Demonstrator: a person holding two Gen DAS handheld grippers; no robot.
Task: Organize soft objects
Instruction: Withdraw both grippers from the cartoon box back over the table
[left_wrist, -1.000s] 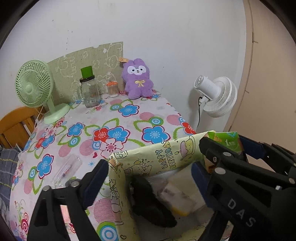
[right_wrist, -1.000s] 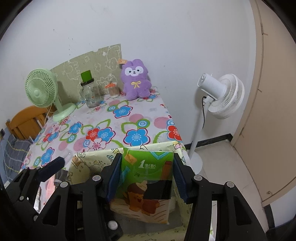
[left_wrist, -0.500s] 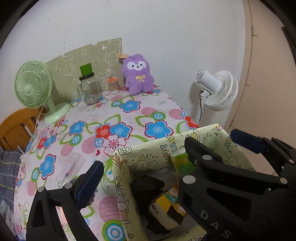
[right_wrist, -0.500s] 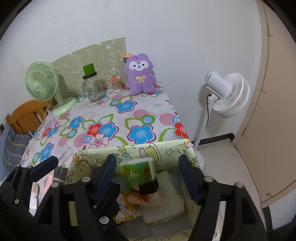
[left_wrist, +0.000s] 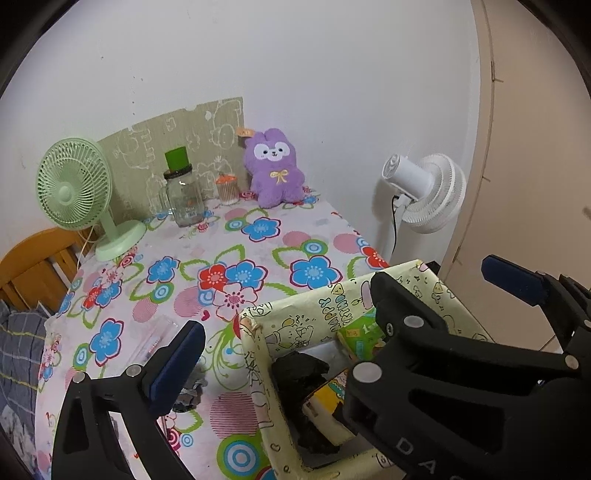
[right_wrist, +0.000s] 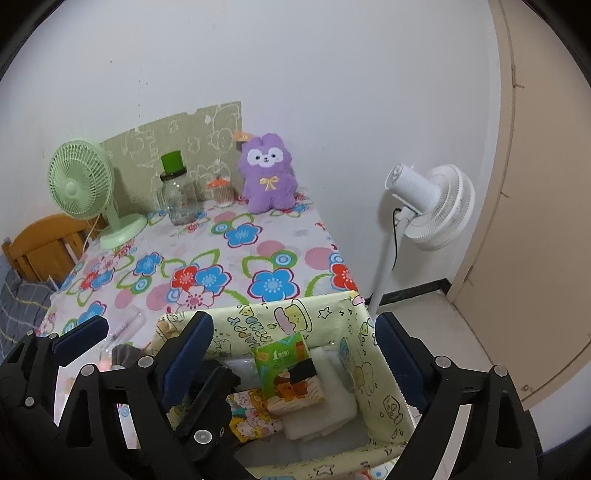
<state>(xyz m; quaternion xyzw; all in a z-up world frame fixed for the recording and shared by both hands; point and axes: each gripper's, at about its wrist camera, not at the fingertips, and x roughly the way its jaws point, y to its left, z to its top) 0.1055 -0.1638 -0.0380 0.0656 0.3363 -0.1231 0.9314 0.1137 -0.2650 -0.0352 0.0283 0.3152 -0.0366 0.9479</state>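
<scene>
The bench (right_wrist: 258, 243) with its flowered cloth stretches out ahead of my tongs. Just below them, at its near edge, sits the yellow cartoon-print box (right_wrist: 325, 317), its walls rising under both pairs. My right tongs (right_wrist: 291, 354) hang spread wide over the box, gripping nothing; one finger stands near each side wall. My left tongs (left_wrist: 343, 306) are open too and empty, one finger over the cloth beside the box, the other out past its far corner. Inside the box, right under my right tongs, lies the green tissue pack (right_wrist: 290, 369), tilted on white folded cloth (right_wrist: 328, 402), with a black soft thing (left_wrist: 299, 373) to its left. Far ahead, against the wall, sits the purple plush (right_wrist: 266, 173), well apart from the box.
</scene>
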